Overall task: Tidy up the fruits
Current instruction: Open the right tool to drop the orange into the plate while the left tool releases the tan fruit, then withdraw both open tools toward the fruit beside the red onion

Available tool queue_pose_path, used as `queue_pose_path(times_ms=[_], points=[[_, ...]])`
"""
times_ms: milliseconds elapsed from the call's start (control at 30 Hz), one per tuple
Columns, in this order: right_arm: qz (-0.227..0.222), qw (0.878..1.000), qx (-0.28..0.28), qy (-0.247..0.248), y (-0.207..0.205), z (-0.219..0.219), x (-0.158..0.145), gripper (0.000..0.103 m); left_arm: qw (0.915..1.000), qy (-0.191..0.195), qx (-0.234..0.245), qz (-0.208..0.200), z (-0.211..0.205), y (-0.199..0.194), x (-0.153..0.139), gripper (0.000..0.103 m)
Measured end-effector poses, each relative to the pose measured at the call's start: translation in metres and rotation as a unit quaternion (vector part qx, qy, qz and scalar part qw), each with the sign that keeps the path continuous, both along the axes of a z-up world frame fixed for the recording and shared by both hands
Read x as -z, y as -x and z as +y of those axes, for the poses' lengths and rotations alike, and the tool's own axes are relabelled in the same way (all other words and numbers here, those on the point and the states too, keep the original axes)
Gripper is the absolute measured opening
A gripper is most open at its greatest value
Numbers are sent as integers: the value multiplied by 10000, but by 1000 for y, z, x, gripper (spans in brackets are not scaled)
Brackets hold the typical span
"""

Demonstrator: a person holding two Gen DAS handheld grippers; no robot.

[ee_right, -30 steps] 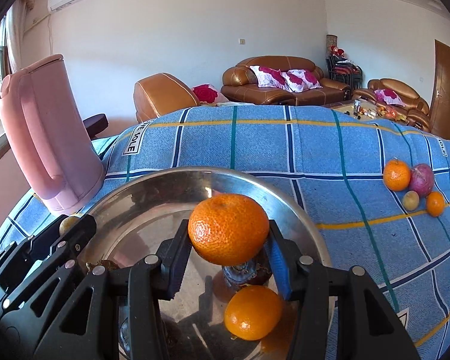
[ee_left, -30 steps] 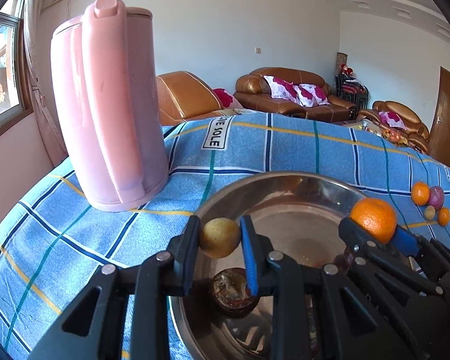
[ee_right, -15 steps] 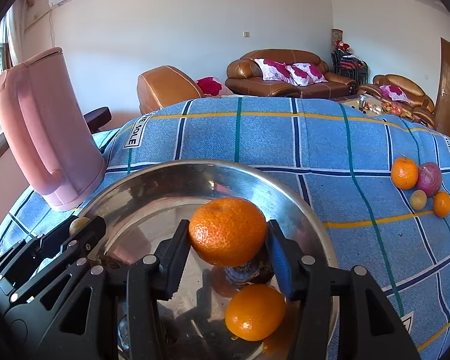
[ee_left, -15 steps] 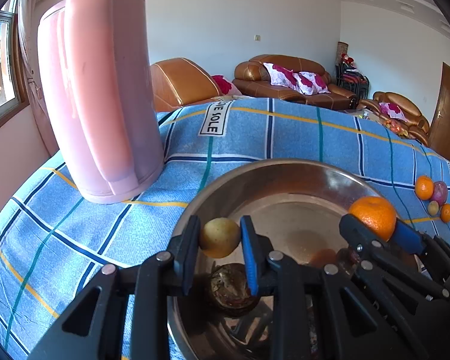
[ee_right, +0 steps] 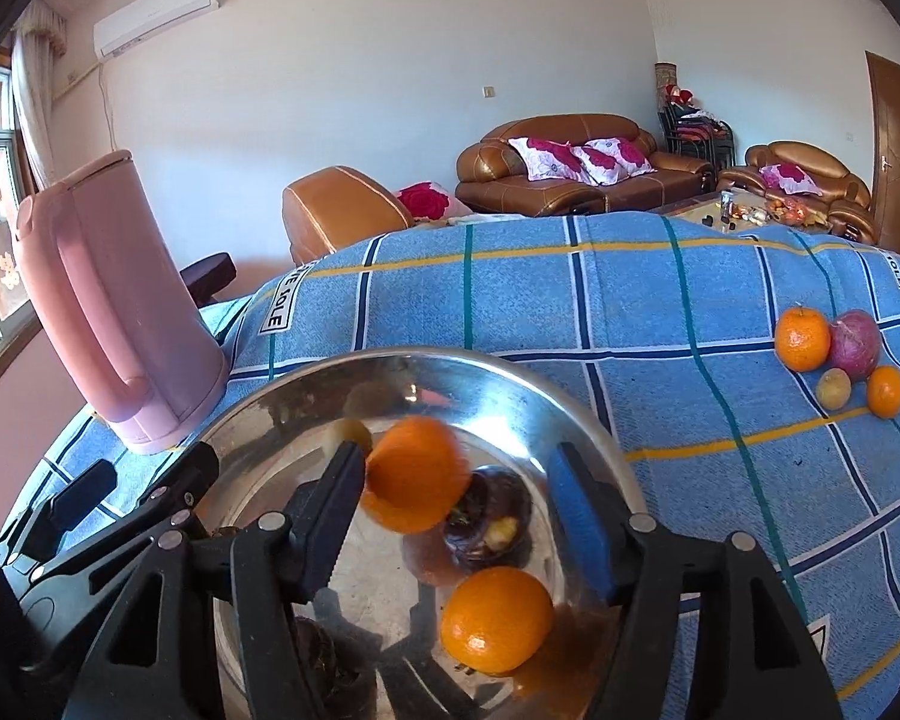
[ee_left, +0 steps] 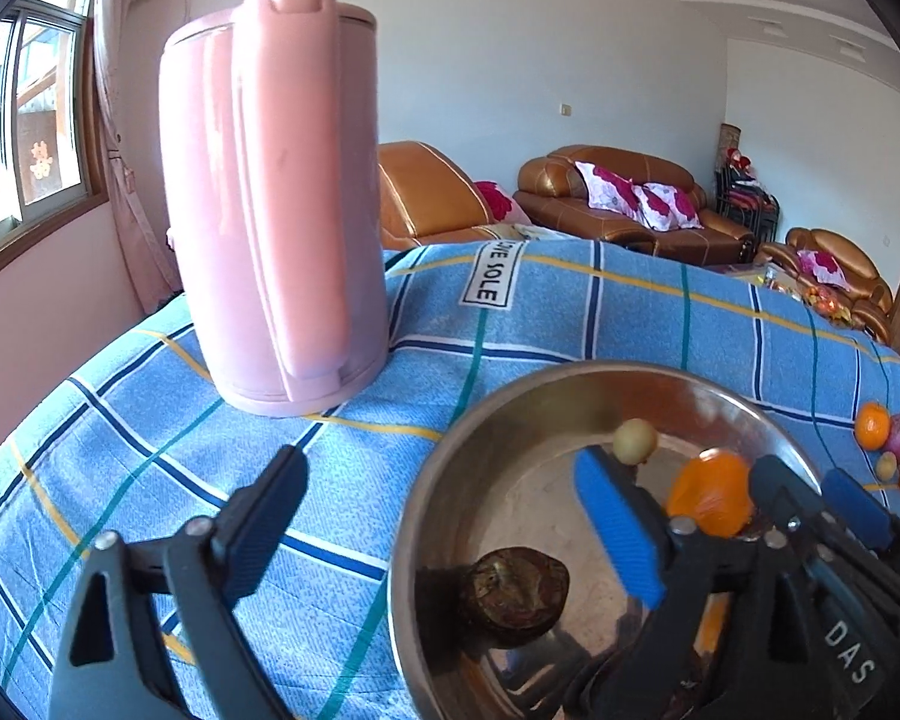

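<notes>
Left tongs (ee_left: pixel 450 480) wide open, empty; right tongs (ee_right: pixel 456 480) just opened, orange (ee_right: pixel 417 474) loose.

The bowl (ee_right: pixel 576 414) is shiny metal, mirroring the dimple-skinned orange (ee_right: pixel 497 621) at its 5 o'clock. The kettle (ee_left: pixel 270 210) is smooth matt pink plastic (faintly scuffed). The checked cloth (ee_left: pixel 570 312) looks coarsely woven.

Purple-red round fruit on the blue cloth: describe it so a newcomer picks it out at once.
Start at the big round steel basin on the blue checked cloth, then look far to its right, where four small fruits lie clustered on the cloth. The purple-red round fruit is the biggest there, touching the larger orange mandarin. It alone is neither orange nor yellowish.
</notes>
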State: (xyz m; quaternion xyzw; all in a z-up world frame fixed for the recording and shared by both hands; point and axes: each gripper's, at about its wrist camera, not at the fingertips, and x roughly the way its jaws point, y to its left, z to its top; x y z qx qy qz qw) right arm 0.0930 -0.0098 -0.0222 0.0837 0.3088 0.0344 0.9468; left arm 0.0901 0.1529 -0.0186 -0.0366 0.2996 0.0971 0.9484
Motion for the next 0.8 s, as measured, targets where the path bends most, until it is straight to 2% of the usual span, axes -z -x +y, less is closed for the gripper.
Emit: queue_pose_path(times_ms=[67, 167, 267, 367, 500, 633, 800], points=[[-179, 9998, 57, 1, 7, -5, -4, 73, 9997, 54, -28, -230, 3, 6, -4, 103], [-503, 9981, 316, 162, 19, -13, -12, 74, 9983, 44, -90, -571, 5, 16, -10, 103], [-751, 9915, 939, 493, 32, -28, -20, 75, 9972, 8, -131, -742, 6, 22, -12, 103], [-722, 9847, 1439, 672, 37, -50, -21, 75, 9962, -35, -197, -849, 6, 26, -13, 103], [-522, 9839, 1603, 597, 39, -76, -17, 75, 9944, -187, -111, -1037, -3, 34, -16, 103], [-365, 9862, 1521, 540, 37, -84, -15, 75, 9919, -377, 71, -1212, -16, 43, -19, 103], [-363, 9876, 1368, 683, 43, -85, -14, 75, 9921, -402, 197, -1170, -29, 48, -19, 103]])
